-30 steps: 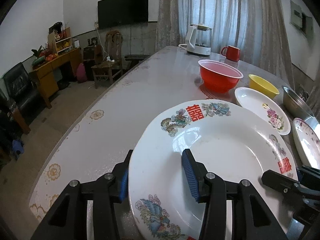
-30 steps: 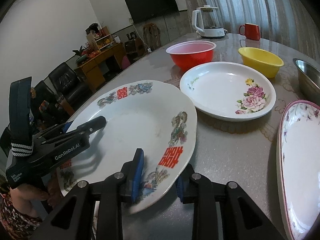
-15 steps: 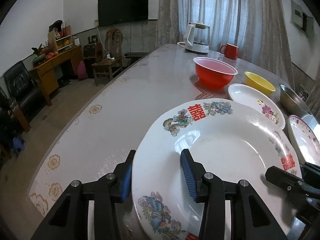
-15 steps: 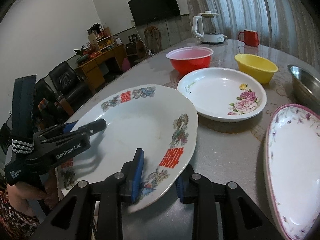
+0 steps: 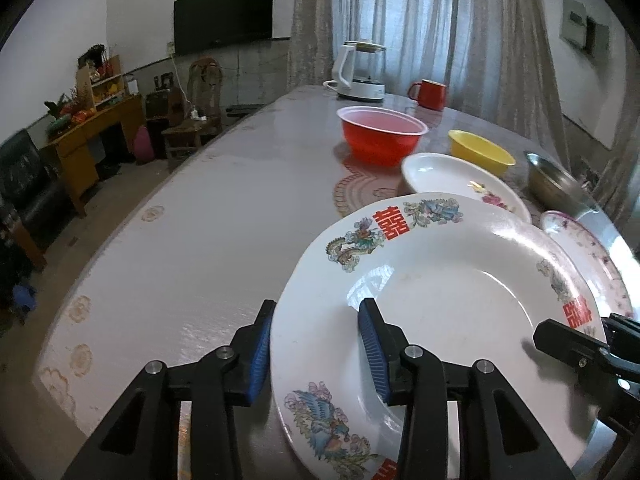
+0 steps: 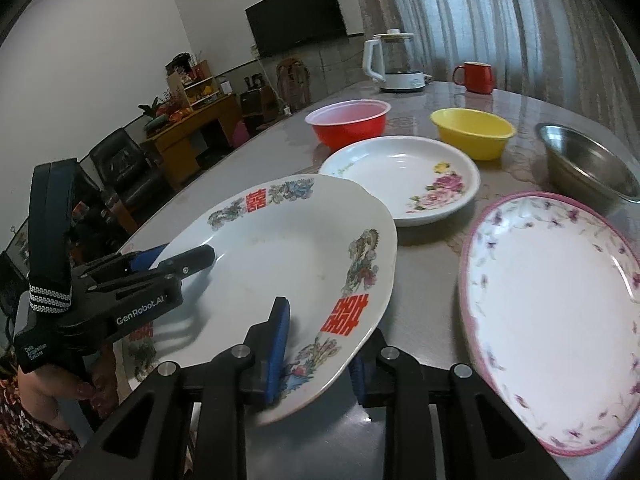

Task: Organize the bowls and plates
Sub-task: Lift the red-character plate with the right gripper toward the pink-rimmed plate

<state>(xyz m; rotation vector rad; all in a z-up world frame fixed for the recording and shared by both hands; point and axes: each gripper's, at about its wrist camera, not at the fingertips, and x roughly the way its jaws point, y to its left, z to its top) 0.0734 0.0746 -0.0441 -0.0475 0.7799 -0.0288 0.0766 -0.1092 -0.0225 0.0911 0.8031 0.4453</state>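
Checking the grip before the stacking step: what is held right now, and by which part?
The large white dragon-and-phoenix plate, pinched at its rim on opposite sides by the left gripper and right gripper.

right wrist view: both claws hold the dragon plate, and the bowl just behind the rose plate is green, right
Not quite: in the right wrist view the bowl behind the rose plate is yellow, not green. The left claw and right claw both hold the dragon plate.

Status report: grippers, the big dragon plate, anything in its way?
Left gripper and right gripper both clamp the dragon plate, lifted off the table. Rose plate sits just ahead.
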